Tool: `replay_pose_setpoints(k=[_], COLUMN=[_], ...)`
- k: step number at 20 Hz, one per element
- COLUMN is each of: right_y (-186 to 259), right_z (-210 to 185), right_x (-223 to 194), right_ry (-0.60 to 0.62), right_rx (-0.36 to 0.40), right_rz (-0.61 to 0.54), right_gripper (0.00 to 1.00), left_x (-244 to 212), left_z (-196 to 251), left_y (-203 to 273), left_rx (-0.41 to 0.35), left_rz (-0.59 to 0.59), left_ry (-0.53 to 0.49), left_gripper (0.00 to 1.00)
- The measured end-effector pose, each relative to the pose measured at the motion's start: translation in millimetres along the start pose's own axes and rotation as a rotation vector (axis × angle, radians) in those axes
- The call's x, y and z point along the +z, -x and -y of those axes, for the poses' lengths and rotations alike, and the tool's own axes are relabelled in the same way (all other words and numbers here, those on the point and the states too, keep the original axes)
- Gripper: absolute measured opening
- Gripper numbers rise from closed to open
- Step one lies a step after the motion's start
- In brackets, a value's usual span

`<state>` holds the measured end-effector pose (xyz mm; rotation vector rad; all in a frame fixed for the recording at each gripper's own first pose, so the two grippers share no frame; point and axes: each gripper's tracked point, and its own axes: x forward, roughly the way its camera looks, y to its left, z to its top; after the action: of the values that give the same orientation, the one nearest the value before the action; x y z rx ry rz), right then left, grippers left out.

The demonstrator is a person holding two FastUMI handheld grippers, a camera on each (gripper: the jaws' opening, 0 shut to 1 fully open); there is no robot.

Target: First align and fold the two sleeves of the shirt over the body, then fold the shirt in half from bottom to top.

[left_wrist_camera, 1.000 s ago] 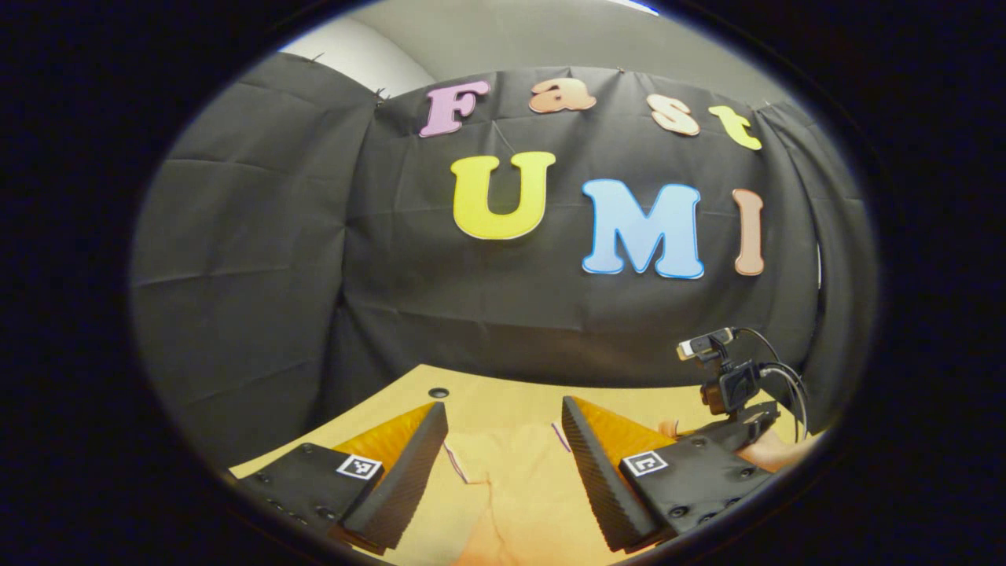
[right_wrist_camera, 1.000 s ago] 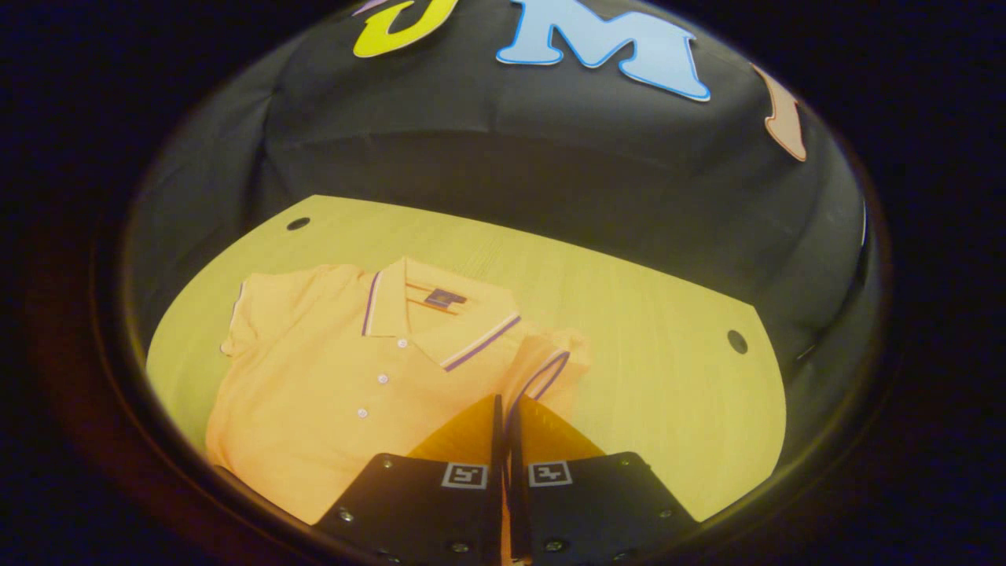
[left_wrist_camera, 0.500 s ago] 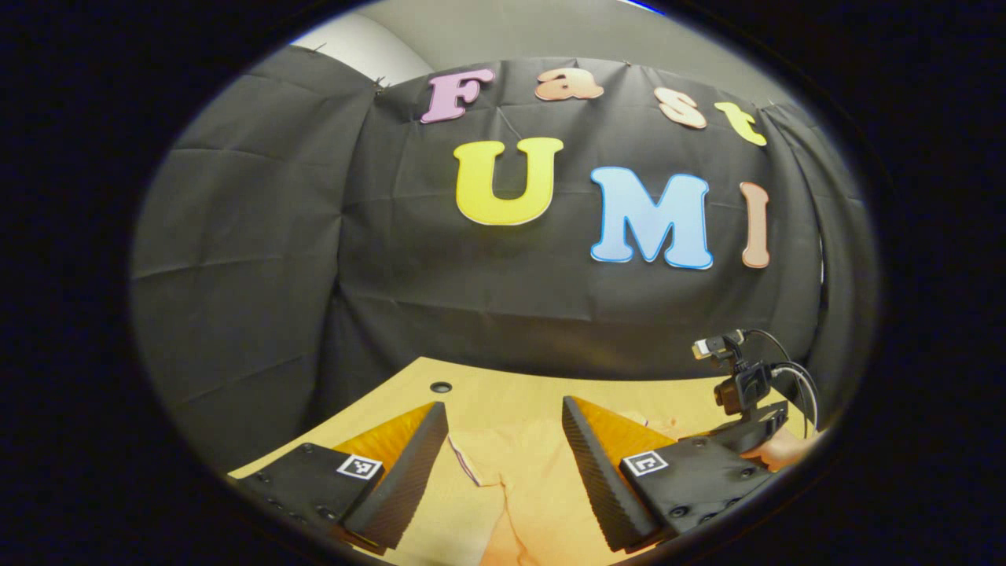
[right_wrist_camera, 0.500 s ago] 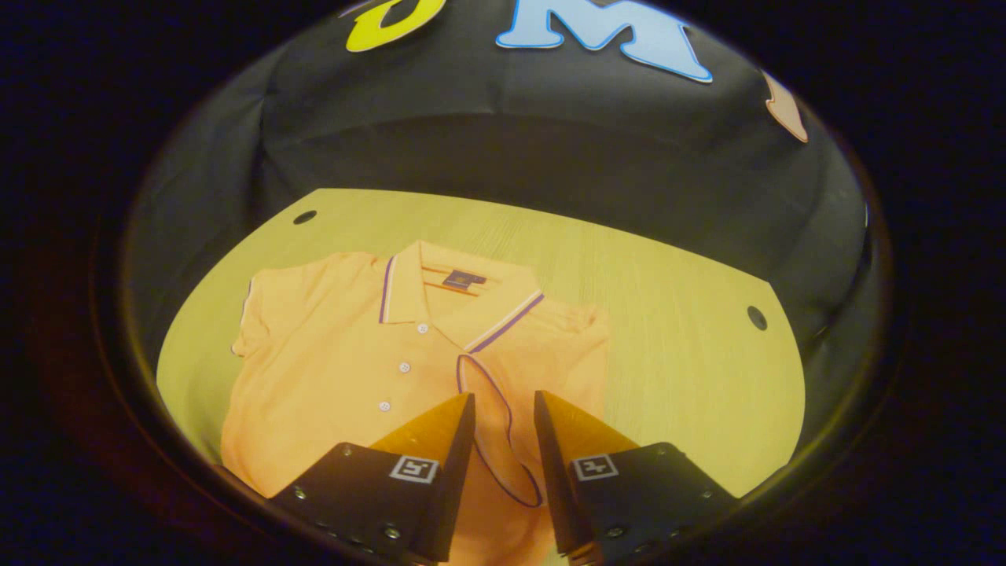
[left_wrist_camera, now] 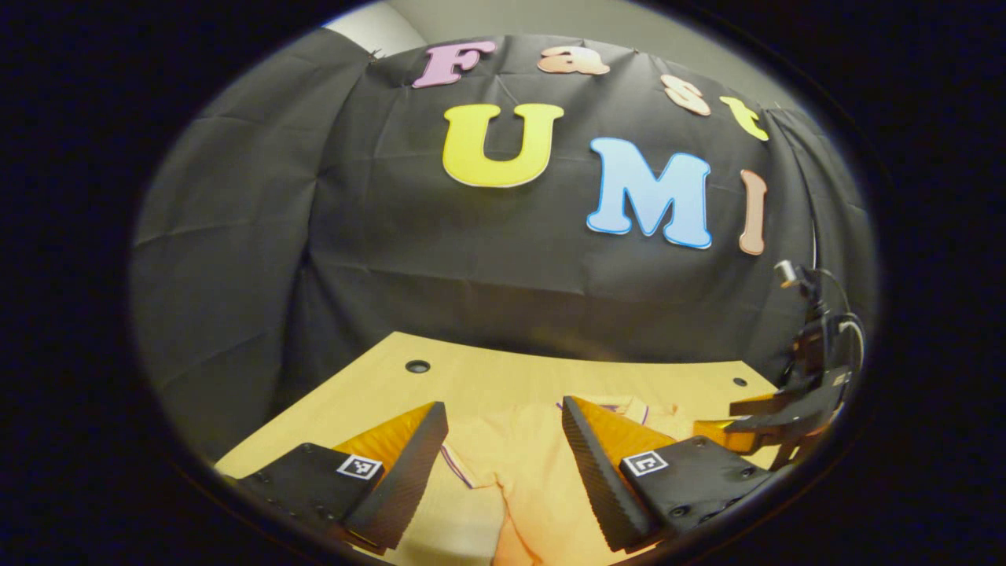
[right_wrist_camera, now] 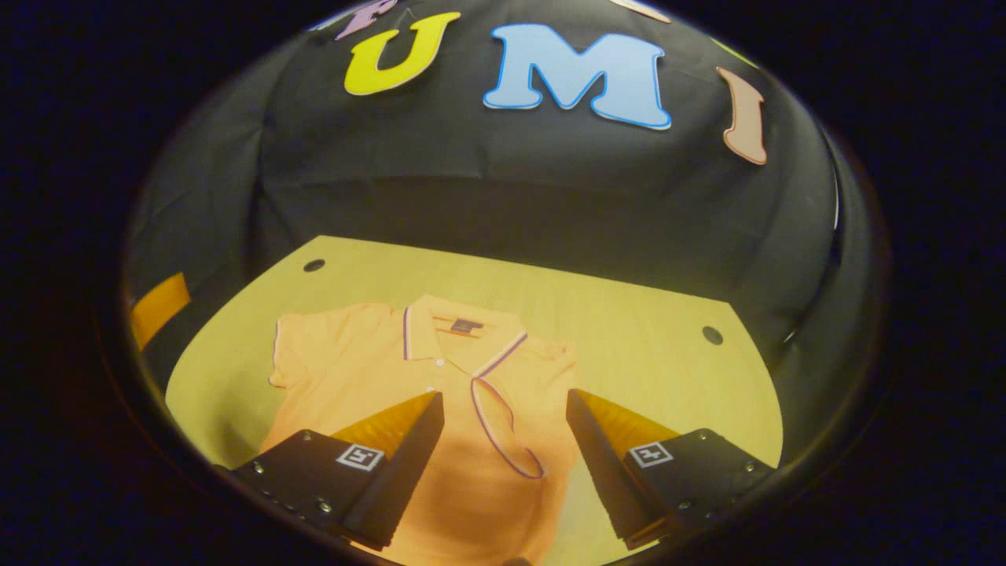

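An orange polo shirt [right_wrist_camera: 354, 369] lies face up on the yellow table [right_wrist_camera: 644, 354], collar [right_wrist_camera: 460, 334] toward the far wall. Its right sleeve [right_wrist_camera: 503, 428], edged with a purple stripe, lies folded over the body. The left sleeve [right_wrist_camera: 287, 354] is still spread out to the side. My right gripper [right_wrist_camera: 504, 405] hovers open just in front of the folded sleeve, holding nothing. My left gripper [left_wrist_camera: 503, 417] is open above the spread sleeve's striped cuff [left_wrist_camera: 456, 465], with shirt fabric [left_wrist_camera: 519, 448] showing between its fingers. The right gripper [left_wrist_camera: 774, 420] also appears at the right of the left gripper view.
The table has small round holes near its far corners [right_wrist_camera: 313, 265] [right_wrist_camera: 713, 335]. Black cloth walls close it in at the back and sides. An orange finger of the left gripper [right_wrist_camera: 161, 306] shows at the left edge of the right gripper view.
My right gripper opened and let go of the right sleeve, which now lies folded across the body; it then drew back. The left gripper stayed open and tipped slightly toward the table.
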<state>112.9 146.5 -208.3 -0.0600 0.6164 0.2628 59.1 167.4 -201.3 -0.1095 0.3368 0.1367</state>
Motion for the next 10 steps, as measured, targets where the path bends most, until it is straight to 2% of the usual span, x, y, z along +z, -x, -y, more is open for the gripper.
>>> replay_pose_setpoints(k=[5,10], right_y=[46.1,81.8], right_z=[5.8,15.7], right_x=[33.4,46.9], right_ry=[-0.061,-0.060], right_rx=[-0.028,-0.058], right_rz=[0.103,0.158], right_gripper=[0.97,0.97], left_x=[-35.7,-80.0], left_z=[-24.1,-51.8], left_y=[-45.1,-90.9], left_rx=[0.038,0.118], left_rz=[-0.082,-0.170], left_ry=[0.045,0.084], left_gripper=[0.95,0.95])
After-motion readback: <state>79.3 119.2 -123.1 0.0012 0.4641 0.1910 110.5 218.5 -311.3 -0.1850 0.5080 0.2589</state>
